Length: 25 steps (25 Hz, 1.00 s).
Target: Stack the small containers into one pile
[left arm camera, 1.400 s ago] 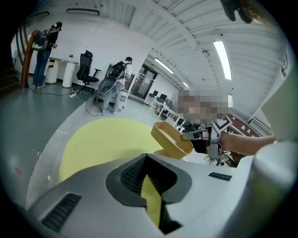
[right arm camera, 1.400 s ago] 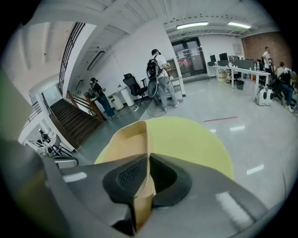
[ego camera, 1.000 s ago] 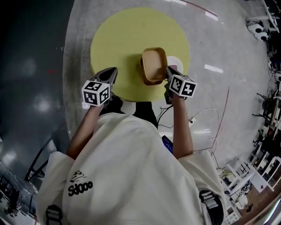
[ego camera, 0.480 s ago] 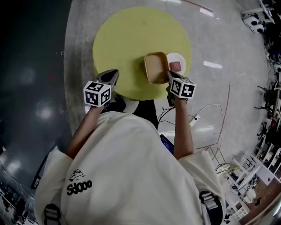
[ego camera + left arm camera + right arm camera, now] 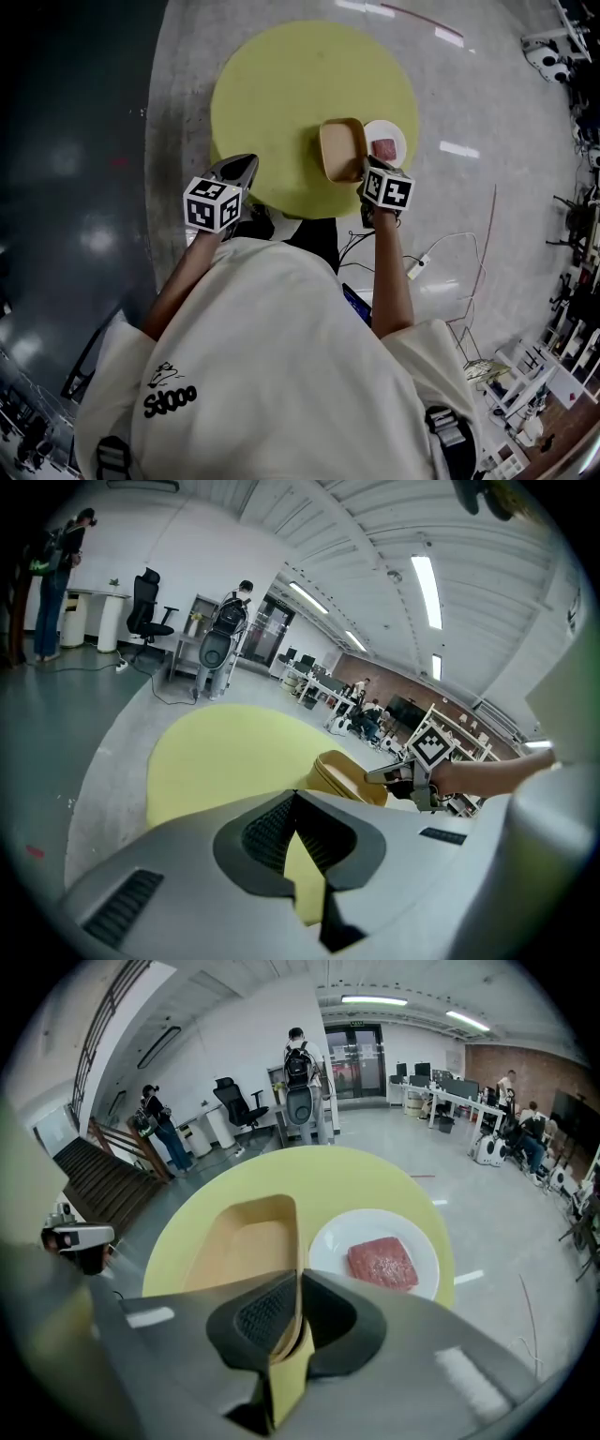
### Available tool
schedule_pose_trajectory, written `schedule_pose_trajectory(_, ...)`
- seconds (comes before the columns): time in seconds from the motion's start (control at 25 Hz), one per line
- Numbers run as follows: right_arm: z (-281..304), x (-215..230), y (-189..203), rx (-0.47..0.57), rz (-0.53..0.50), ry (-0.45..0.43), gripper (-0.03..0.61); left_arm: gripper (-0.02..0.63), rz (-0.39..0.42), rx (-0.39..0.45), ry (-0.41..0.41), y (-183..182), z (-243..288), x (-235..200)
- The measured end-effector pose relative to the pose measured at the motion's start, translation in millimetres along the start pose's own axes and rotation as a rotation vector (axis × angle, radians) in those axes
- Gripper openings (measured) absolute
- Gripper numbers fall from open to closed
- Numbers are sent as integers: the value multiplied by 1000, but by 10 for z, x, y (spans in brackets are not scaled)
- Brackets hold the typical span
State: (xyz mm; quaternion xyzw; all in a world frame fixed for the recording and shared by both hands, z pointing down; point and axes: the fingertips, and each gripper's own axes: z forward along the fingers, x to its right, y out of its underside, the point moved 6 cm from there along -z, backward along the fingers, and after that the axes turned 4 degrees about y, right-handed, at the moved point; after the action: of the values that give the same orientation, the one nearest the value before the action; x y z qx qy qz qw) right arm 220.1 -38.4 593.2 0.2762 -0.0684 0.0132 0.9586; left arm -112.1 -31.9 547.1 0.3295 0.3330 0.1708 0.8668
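Note:
A tan rectangular container (image 5: 341, 148) sits low over the round yellow table (image 5: 281, 84), just left of a white plate (image 5: 385, 145). My right gripper (image 5: 362, 170) pinches the container's near wall (image 5: 281, 1269). Its jaws are opening slightly, with the wall still between the pads. The wall looks doubled, as if two containers are nested. My left gripper (image 5: 247, 169) hangs shut and empty over the table's near left edge. In the left gripper view, the container (image 5: 347, 778) and the right gripper (image 5: 389, 775) show ahead to the right.
The white plate (image 5: 375, 1251) carries a flat pink slab (image 5: 382, 1265) and lies close against the container's right side. Grey floor surrounds the table, with cables (image 5: 441, 253) at the right. People, chairs and desks stand far off in the room.
The right gripper has lowered the container toward the table, so the plate beside it is now fully uncovered. The left gripper has stayed put.

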Motion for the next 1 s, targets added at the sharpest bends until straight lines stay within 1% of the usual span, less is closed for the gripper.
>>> schedule_pose_trajectory(0.24,47,-109,-4,-5,-78,20,40,5,-15,-1,-12,61,-77,-89)
schedule_pose_trajectory(0.36,19,-183,-26,-14,-82,-9,110,5,-13,9,-10,20,-104,-105)
schedule_pose_trajectory(0.4,1,-204,-30,-12,-82,-12,120,5,-12,15,-8,7,-114,-111)
schedule_pose_trajectory(0.52,-89,-237,-76,23,-86,-5,121,5,6,38,-5,-61,-137,-131)
schedule_pose_trajectory(0.64,-251,-267,-201,60,-96,1,121,5,41,66,-8,-218,-140,-154)
schedule_pose_trajectory(0.76,-435,-331,-343,100,-107,4,121,5,66,113,-8,-424,-187,-192)
schedule_pose_trajectory(0.88,-691,-447,-580,181,-113,-2,121,5,108,161,-11,-724,-321,-202)
schedule_pose_trajectory(1.0,-937,-642,-809,267,-130,-19,115,5,137,214,19,-1031,-497,-169)
